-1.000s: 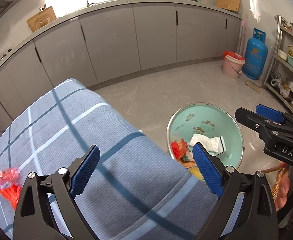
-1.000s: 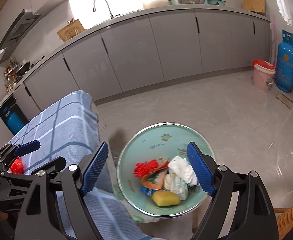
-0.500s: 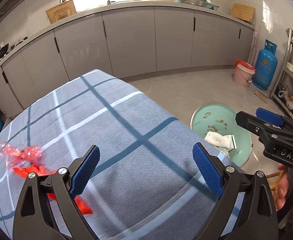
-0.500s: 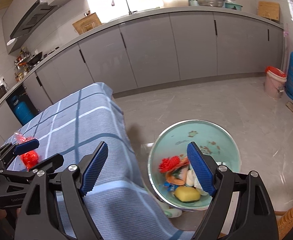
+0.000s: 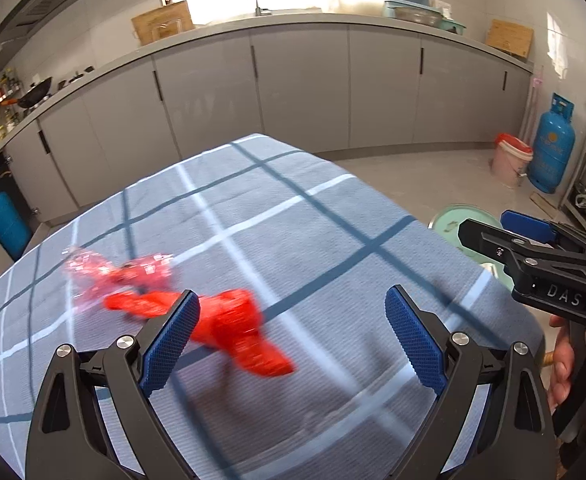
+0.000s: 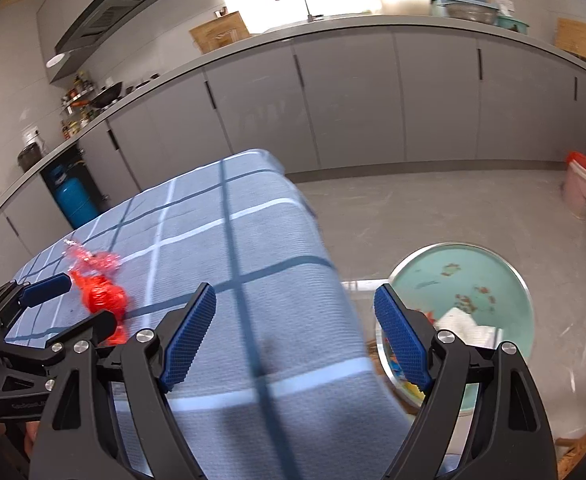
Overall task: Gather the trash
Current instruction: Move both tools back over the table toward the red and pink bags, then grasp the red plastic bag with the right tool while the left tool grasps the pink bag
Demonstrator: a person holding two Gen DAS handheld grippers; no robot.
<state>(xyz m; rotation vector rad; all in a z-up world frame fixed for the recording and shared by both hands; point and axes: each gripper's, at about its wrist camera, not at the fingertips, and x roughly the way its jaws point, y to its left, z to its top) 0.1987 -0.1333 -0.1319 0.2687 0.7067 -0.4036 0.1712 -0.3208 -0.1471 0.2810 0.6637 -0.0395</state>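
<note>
Where the left wrist view looks down over the table, the left gripper (image 5: 291,336) stands with its jaws wide apart and nothing between the pads. A red plastic wrapper (image 5: 229,330) lies on the blue checked tablecloth (image 5: 293,216); motion blur smears its outline, and the left finger (image 5: 169,346) covers part of it. Beyond it lies a clear pinkish wrapper (image 5: 113,270), equally blurred. At the right edge, the right gripper (image 5: 533,256) hides most of the green basin (image 5: 453,218) on the floor; only a segment of its rim shows. A hand (image 5: 565,360) is cut off at the frame edge.

Seen from the right wrist view, the right gripper (image 6: 295,338) also has its jaws spread, empty, above the table's corner. The basin (image 6: 465,272) sits on the floor beside the table; its right finger (image 6: 403,346) masks much of the trash inside, though white paper (image 6: 465,326) is discernible. The left gripper (image 6: 69,304) partly conceals the red wrapper (image 6: 101,298).
</note>
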